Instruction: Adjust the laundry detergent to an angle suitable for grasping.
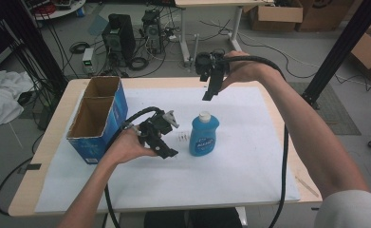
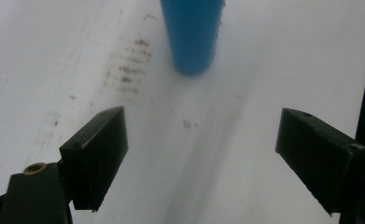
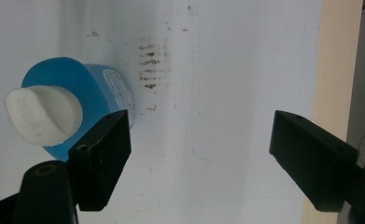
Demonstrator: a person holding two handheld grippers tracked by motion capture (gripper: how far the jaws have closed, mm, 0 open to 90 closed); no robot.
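1. You've got one blue bottle (image 1: 204, 135) on the table, with one white cap (image 1: 204, 116).
2. One blue cardboard box (image 1: 99, 119), open on top, split into two compartments.
3. One white sheet (image 1: 230, 175) covering one wooden table (image 1: 55, 109).
4. Two grippers: left gripper (image 1: 166, 151), right gripper (image 1: 208, 90), two black jaws each.
5. One patch of brown smudges (image 1: 183, 137) on the sheet.
6. On the floor behind: two cardboard boxes, maybe a third; that corner is too cropped to tell.
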